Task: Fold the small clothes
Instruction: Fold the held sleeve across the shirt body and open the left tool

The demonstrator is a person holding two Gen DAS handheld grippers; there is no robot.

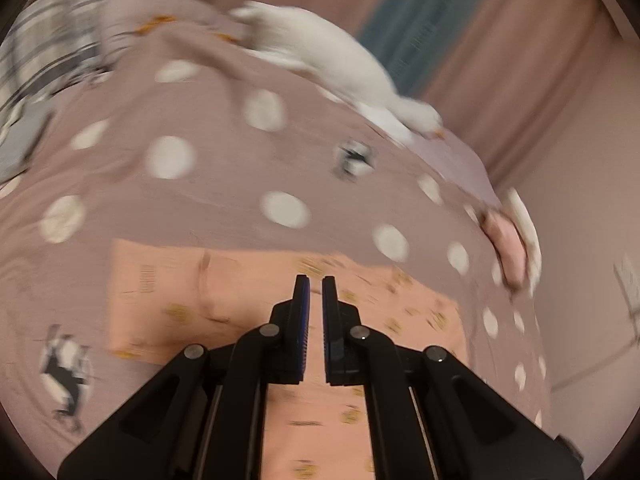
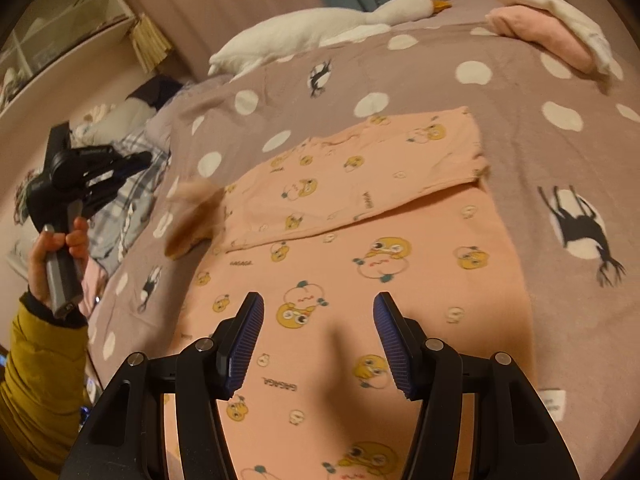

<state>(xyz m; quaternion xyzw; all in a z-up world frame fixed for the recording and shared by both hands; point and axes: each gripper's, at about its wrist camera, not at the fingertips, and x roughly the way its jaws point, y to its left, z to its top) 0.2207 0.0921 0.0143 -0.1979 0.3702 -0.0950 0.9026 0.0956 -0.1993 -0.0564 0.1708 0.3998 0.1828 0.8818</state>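
Peach garment (image 2: 360, 248) cropped below, blurred sleeve edge (image 2: 192, 216), left tongs (image 1: 315, 280) clenched empty, right tongs (image 2: 318, 304) released.

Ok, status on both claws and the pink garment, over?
Left claw shut, empty, raised off the left side. Right claw open above pink garment. Garment part-folded, flat on bedspread. Nothing in the way.

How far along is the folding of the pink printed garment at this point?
Done: one flap of the pink garment lies folded across its upper part on the bedspread. In hand: nothing; the left gripper is shut and empty, raised off to the side, and the right gripper hovers open above the cloth. Left: the lower part lies flat, not yet folded.
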